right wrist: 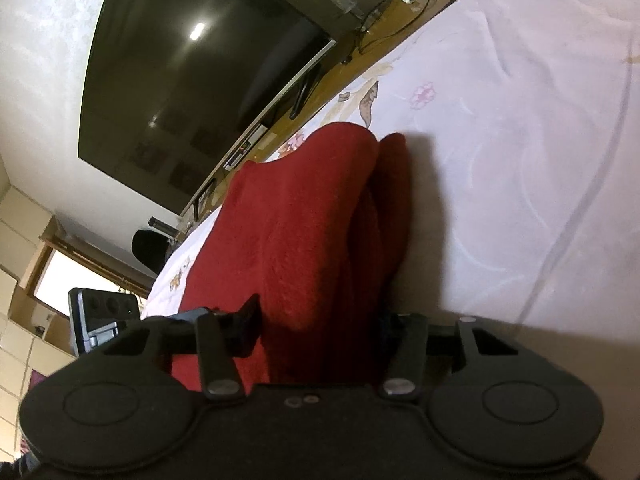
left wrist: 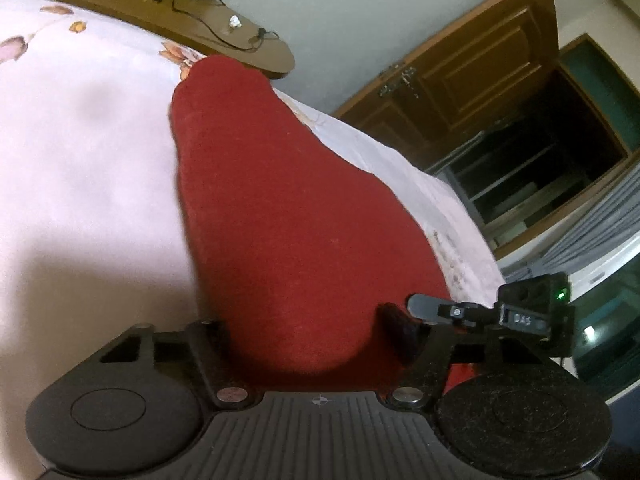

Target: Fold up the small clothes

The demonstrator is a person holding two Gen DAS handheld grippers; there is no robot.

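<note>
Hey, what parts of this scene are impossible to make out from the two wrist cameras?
- Left wrist view: the left tool's fingertips, covered by the red cloth.
- Right wrist view: the right tool's fingertips, buried in the red cloth.
- Both views: the garment type; it is bunched, with its near end behind the tool bodies.

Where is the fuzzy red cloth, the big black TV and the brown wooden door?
Fuzzy red cloth (left wrist: 280, 216): left wrist view, middle of its flat top.
Big black flat TV (right wrist: 192, 80): right wrist view, centre of the dark screen.
Brown wooden panelled door (left wrist: 472, 76): left wrist view, its raised middle panel.
</note>
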